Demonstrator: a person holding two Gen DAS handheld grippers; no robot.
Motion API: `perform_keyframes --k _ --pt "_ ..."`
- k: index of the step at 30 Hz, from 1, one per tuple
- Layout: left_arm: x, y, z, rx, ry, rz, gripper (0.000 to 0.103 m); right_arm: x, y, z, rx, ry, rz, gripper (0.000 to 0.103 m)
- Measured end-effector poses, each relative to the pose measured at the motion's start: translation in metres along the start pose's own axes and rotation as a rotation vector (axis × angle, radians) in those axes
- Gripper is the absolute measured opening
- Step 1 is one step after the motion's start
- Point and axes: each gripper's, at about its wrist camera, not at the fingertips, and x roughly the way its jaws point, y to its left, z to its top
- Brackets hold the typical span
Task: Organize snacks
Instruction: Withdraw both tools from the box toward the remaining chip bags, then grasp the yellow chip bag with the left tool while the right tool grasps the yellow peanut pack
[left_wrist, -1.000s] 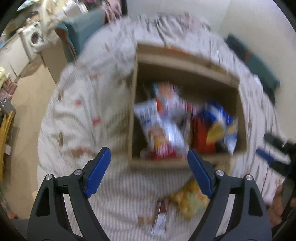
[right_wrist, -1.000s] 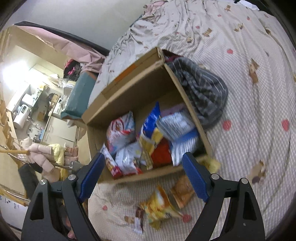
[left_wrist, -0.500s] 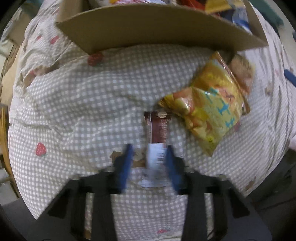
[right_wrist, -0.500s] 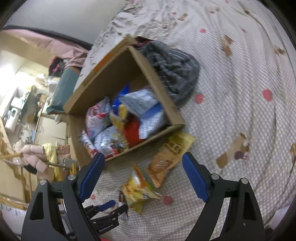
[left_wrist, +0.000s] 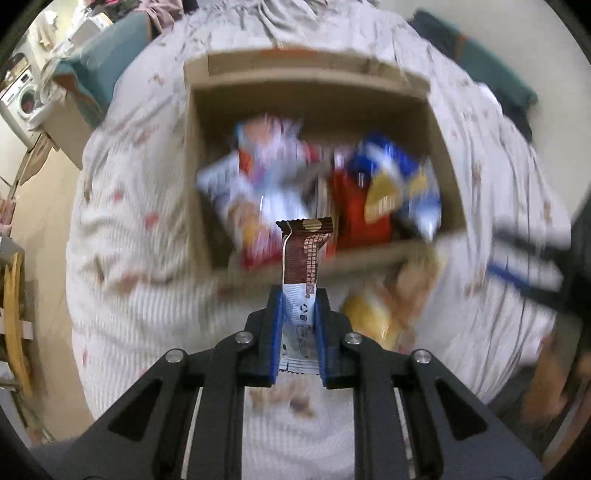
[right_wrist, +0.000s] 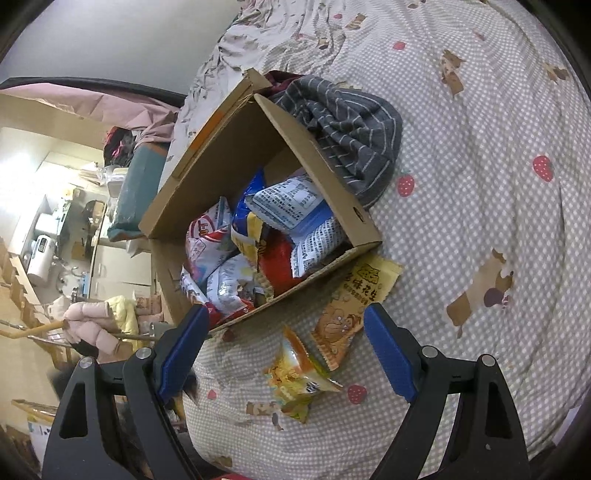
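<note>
The left gripper (left_wrist: 298, 325) pinches a brown snack bar (left_wrist: 303, 258) by its lower end, above the bed at 6 o'clock from the cardboard box (left_wrist: 207, 192). The right gripper (right_wrist: 284, 350) is spread, empty, over two loose packets (right_wrist: 295, 376). Risk: the shallow end-grip may let the bar swing or slip short of the box.

Left tongs (left_wrist: 298, 314): matte black plastic frame, triangular cut-outs in each arm, four round silver screws across top, blue pads (left_wrist: 275, 332) lining inner finger faces, pale slots along rails.

Right tongs (right_wrist: 286, 350): same black frame with triangular cut-outs, silver screws at pivots, long blue pads (right_wrist: 388, 354) on slanted fingers.
</note>
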Motion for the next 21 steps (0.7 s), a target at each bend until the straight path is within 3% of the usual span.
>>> perform_keyframes --k 3,7,15,17,19,21 --pt "0.009 -0.007 0.042 -0.010 -0.038 0.009 0.013 -0.001 -0.001 0.001 0.005 -0.001 0.004 0.088" --pt "0.034 -0.008 0.081 -0.030 -0.022 -0.002 0.014 -0.003 -0.004 0.003 0.016 -0.007 0.001 0.088" --pt "0.070 0.004 0.080 -0.104 0.056 -0.038 0.016 -0.002 -0.007 0.005 0.023 -0.007 0.004 0.088" --pt "0.075 0.004 0.077 -0.106 0.084 -0.051 0.033 -0.001 -0.006 0.005 0.022 -0.004 0.003 0.088" --pt "0.072 0.007 0.071 -0.103 0.073 -0.059 0.082 -0.001 -0.005 0.005 0.017 -0.002 -0.001 0.088" --pt "0.064 0.009 0.060 -0.094 0.036 -0.063 0.090 -0.001 -0.005 0.004 0.011 -0.004 -0.009 0.088"
